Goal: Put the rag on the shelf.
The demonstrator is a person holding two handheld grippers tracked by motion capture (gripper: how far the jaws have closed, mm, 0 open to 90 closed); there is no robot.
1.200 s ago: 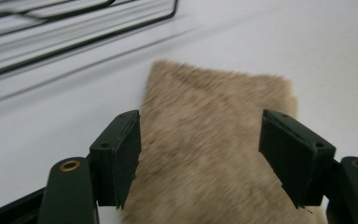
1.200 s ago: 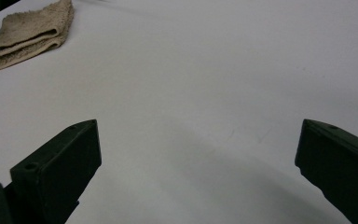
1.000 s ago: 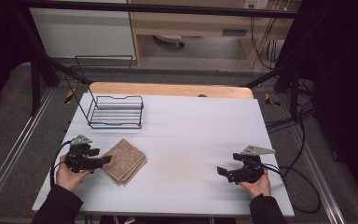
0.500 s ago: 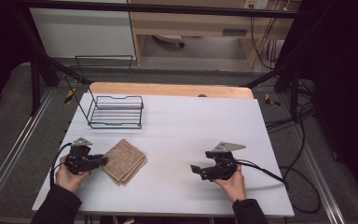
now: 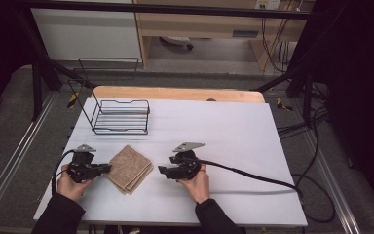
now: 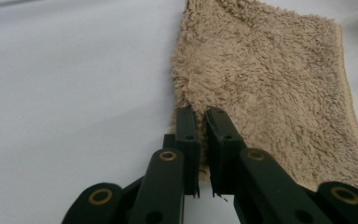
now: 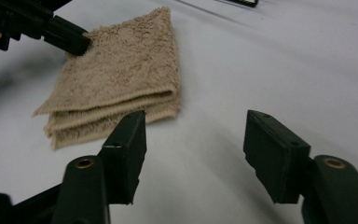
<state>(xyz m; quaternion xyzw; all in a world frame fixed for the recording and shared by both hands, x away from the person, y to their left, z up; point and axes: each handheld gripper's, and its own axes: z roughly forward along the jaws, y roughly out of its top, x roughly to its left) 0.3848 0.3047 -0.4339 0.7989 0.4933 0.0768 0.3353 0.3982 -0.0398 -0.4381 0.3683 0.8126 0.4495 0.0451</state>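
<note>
A: Down at the near edge, the left claw (image 5: 106, 168) has just been closing, and its jaws now pinch the near-left corner of the folded towel (image 5: 129, 168). From the left gripper view the gap is a sliver with pile caught in it.

B: And the towel lies flat on the white worktop (image 5: 233, 131), near the front-left, folded into several layers. That is my worry: I can't tell how many layers the pinch has caught. If it is the top one alone, a lift peels the fold open instead of carrying the stack.

A: Just beyond it, the right claw (image 5: 161, 170) sits beside the towel's right corner, apart from it. Its jaws have just been closing too, yet they stand half open with nothing between them, only bare worktop.

B: So if that claw shuts where it is, it grabs air. It needs to reach the stacked edge (image 7: 121, 114) first, and a low approach could shove the towel sideways against the left pinch and bunch it.

A: Farther back, the wire rack (image 5: 121, 116) stands at the rear-left.

B: Well apart for now. A wide swing with a dangling towel could snag its wires, and the right claw's cable (image 5: 253, 174) trails across the worktop.
</note>
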